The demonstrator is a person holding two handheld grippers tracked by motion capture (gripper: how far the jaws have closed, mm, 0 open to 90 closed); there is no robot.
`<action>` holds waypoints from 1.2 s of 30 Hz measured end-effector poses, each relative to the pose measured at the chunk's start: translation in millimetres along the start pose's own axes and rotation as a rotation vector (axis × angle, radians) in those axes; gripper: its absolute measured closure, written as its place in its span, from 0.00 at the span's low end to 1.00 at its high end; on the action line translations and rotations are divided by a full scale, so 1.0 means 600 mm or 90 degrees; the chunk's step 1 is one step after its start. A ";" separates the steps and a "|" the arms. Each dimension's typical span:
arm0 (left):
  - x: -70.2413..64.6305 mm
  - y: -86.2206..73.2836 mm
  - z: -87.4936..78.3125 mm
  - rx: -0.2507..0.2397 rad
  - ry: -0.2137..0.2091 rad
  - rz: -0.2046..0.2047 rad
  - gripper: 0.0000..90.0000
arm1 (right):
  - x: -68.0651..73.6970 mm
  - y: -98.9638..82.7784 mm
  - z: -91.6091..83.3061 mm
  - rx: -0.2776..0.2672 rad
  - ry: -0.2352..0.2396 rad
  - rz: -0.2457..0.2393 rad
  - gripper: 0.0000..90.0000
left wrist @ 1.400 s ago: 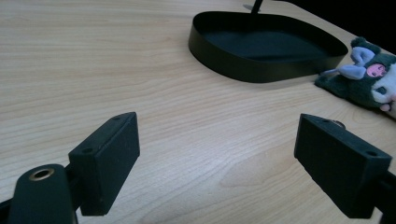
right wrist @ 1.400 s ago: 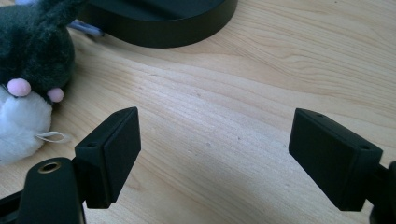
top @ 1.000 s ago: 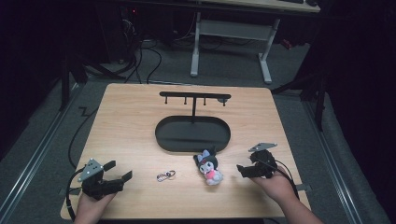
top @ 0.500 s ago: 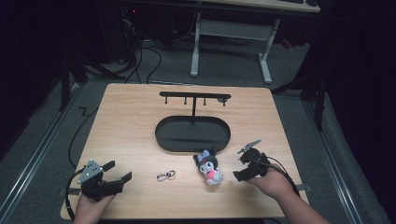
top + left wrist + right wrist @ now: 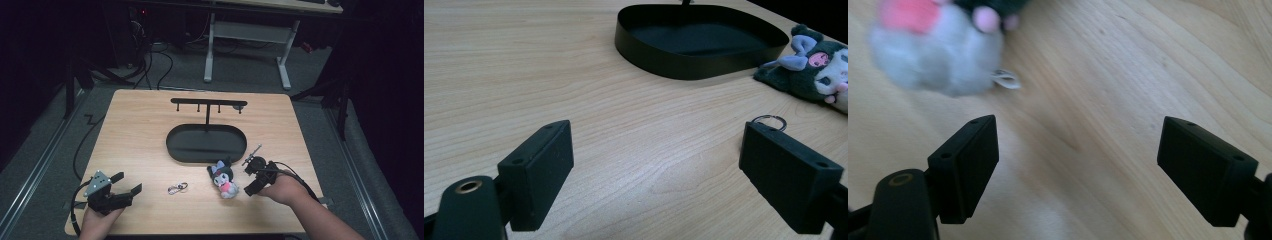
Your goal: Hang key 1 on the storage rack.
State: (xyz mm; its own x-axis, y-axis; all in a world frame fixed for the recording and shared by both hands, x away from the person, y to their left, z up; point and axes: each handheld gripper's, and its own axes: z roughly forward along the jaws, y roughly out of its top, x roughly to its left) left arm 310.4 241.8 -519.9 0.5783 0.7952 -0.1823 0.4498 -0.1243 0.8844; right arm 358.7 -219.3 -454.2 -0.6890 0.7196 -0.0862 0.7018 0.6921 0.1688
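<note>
Pale wooden table (image 5: 150,125), fine straight grain, smooth matte top. At its middle, a shallow oval tray (image 5: 206,145) in black metal with a thin upright wall, and rising from its far edge a slim post carrying a flat black hook bar (image 5: 208,103) with small pegs hanging under it. Just in front of the tray's near-right rim, a soft plush toy (image 5: 224,179): dark fuzzy hood, lilac ears, pink patch, pale fluffy body, lying on its back. To its left, well apart, a small metal key ring (image 5: 177,188), thin and shiny, flat on the wood.

Left gripper (image 5: 124,187) near the front-left corner, held low, blocky black jaws spread wide with nothing between; in the left gripper view the ring (image 5: 769,120) peeks over the right jaw. Right gripper (image 5: 251,175) just beside the plush, tilted, jaws likewise parted and empty; in the right gripper view, blurred plush (image 5: 938,45) ahead, bare wood between the jaws.
</note>
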 end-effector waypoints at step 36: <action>0.005 0.002 -0.001 -0.011 -0.003 -0.002 0.17 | 0.089 0.070 0.072 0.013 0.034 0.026 0.12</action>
State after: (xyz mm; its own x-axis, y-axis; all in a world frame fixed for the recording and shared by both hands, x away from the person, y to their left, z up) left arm 312.4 244.7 -519.3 0.5796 0.7931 -0.1872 0.4402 -0.1115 0.8909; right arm 359.0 -149.4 -494.4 -0.6684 0.7433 -0.0278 0.7321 0.6641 0.1516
